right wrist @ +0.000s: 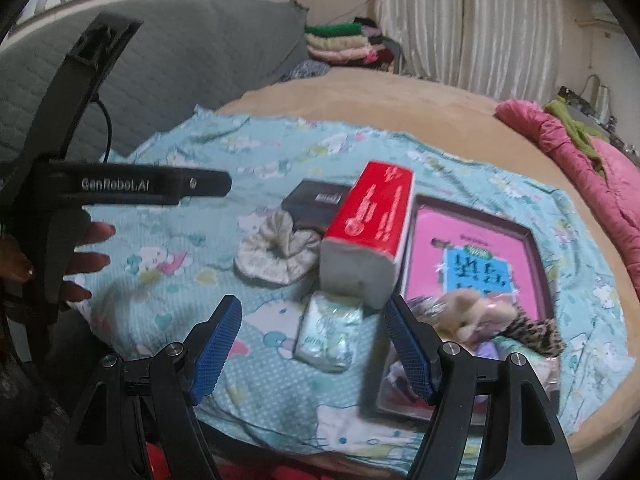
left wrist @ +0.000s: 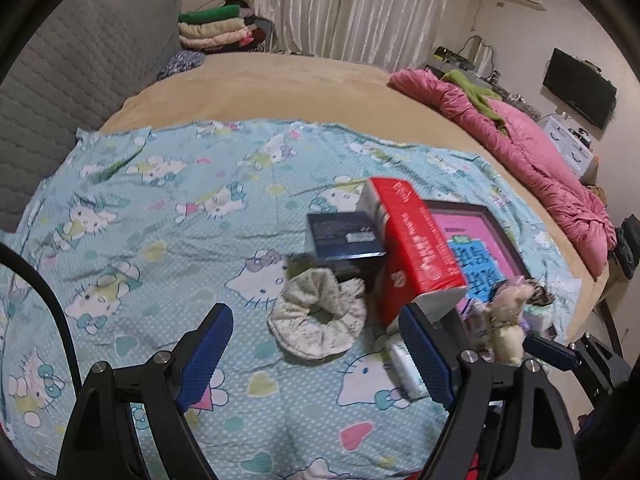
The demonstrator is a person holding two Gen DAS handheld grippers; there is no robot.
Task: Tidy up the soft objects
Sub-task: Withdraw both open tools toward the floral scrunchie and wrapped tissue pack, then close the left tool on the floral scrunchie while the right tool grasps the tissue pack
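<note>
in framed tray (right wrist: 532, 240): plush toy (right wrist: 468, 312), leopard fabric (right wrist: 540, 334).

Bedroom with a wide bed (left wrist: 280, 80)

Pale curtains (left wrist: 352, 4) hang at the far wall; a grey quilted headboard (left wrist: 80, 72) stands left, a dark screen (left wrist: 578, 88) right.
</note>
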